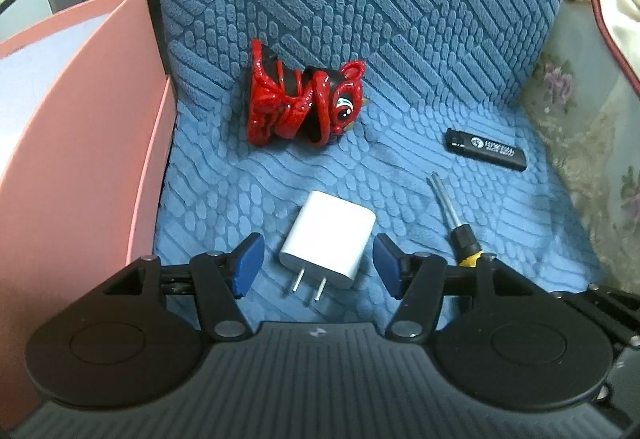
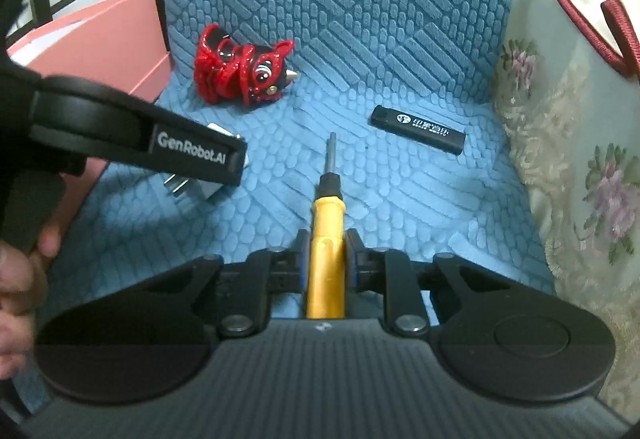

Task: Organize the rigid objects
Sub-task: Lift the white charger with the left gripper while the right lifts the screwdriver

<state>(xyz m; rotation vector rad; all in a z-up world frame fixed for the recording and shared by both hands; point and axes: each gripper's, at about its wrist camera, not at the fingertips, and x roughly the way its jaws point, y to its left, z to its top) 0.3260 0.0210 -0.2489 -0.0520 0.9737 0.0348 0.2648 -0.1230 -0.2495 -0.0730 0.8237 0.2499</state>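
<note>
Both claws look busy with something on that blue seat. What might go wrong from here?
The right gripper pinches only the rear of the yellow screwdriver, so its long shaft may swing or slip when lifted. The left gripper is open around the white charger, which lies slightly askew with prongs toward the camera; closing might twist it out. The two grippers work close together on the soft blue cushion and might bump.

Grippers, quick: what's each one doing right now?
Left gripper: open, straddling the white charger, not clamped.
Right gripper: closed on the yellow screwdriver handle.
</note>
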